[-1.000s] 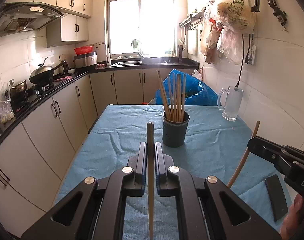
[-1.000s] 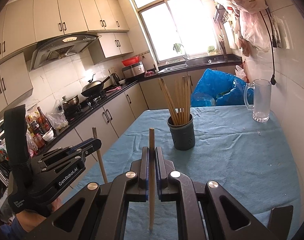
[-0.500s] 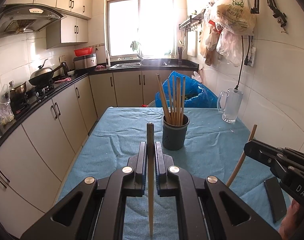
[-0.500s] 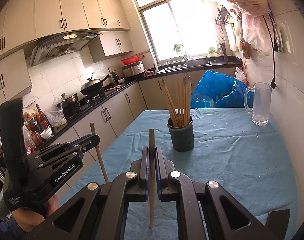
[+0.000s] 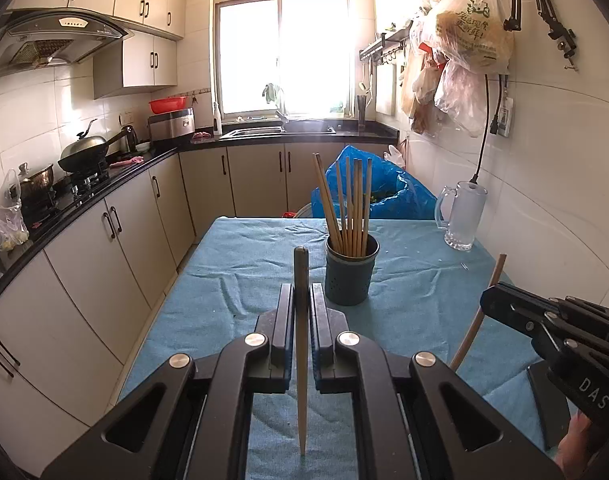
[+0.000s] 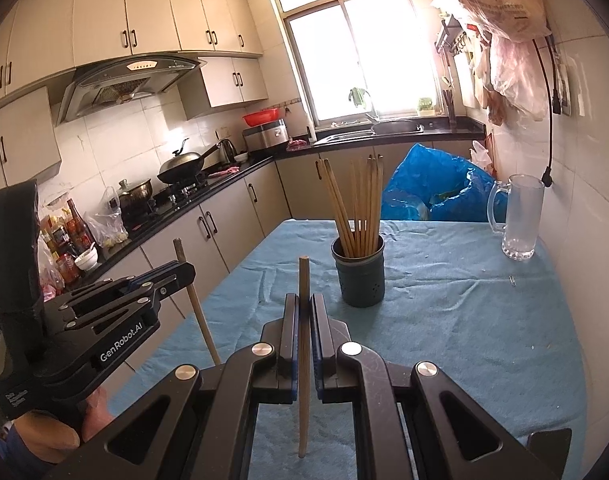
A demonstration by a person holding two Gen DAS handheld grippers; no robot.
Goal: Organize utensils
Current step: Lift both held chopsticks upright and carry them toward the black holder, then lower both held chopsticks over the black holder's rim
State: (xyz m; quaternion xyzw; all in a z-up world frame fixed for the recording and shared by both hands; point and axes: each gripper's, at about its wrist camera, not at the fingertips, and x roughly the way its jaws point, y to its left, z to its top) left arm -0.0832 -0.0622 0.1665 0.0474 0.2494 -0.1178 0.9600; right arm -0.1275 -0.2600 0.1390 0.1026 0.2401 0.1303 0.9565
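Left tool [image 5: 302, 300]: a thin wooden chopstick [image 5: 302, 344] is being squeezed tight.
Right tool [image 6: 303, 312]: another wooden chopstick [image 6: 303, 360] is being gripped.
Risk: the crowded dark round holder [image 5: 350, 276] may be bumped over.

Both wrist views share holder [image 5: 351, 276], table [image 5: 424, 280].

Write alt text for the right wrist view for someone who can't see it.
The right gripper is shut on a single wooden chopstick held upright above a table with a blue cloth. Ahead stands a dark holder full of chopsticks, with a glass mug by the wall. At left, the left gripper clamps another chopstick.
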